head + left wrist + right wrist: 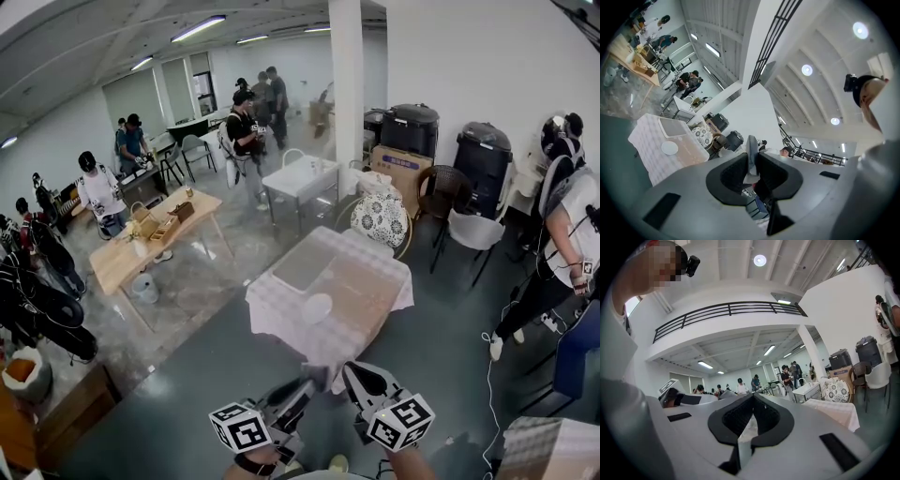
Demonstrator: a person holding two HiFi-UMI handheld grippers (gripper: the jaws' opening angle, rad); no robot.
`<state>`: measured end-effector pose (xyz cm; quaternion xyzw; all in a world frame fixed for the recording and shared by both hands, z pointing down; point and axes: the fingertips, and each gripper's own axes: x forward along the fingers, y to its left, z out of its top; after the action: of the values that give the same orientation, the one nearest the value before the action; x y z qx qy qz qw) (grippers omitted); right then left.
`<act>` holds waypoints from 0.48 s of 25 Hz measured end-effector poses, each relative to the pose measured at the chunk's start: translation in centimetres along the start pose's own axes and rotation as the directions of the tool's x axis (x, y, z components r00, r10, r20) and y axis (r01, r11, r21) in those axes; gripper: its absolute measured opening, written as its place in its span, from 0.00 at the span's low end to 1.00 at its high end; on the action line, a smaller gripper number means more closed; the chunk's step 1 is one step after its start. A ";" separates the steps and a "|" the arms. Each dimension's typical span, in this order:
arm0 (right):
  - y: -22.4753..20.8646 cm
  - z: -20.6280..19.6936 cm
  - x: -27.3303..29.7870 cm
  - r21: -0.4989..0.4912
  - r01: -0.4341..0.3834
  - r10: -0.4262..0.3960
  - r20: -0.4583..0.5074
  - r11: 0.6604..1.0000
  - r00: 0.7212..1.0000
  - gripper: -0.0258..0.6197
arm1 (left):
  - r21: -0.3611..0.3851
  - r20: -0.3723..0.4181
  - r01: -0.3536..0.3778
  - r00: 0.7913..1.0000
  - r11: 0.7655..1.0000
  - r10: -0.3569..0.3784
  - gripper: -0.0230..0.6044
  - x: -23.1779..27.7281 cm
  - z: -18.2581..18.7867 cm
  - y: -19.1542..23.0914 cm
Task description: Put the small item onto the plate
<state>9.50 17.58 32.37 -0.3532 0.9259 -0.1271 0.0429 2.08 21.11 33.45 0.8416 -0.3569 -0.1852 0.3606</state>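
**Small item in the left tool, plate waiting on the bench**

The left tool (752,158) is clenched on a thin small grey item (751,143). The right tool (753,398) is clenched shut with nothing in it. The white plate (317,307) lies near the near edge of the bench (370,281), beside a tray (303,267) and well apart from both tools.

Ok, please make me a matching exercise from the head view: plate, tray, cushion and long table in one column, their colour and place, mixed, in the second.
1 plate
2 tray
3 cushion
4 long table

a grey, rectangular, on the checked cloth
b brown wood, at the view's left
c white, round, on the checked cloth
d dark-patterned, just beyond the checked cloth

Pairs: 1-c, 2-a, 3-d, 4-b
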 end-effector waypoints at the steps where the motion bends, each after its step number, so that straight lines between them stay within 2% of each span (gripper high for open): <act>1: -0.2 0.1 -0.1 -0.001 -0.003 0.003 0.001 1.000 1.000 0.06 | 0.002 0.000 -0.004 1.000 1.000 0.004 0.16 0.2 -0.1 -0.1; 12: -1.7 -0.4 -0.6 0.017 -0.020 0.020 -0.002 1.000 1.000 0.06 | 0.017 0.005 -0.048 0.999 0.999 0.048 0.16 1.0 -0.8 0.5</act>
<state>10.98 16.81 33.23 -0.3434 0.9283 -0.1349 0.0464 3.00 20.47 34.26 0.8355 -0.3793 -0.1755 0.3568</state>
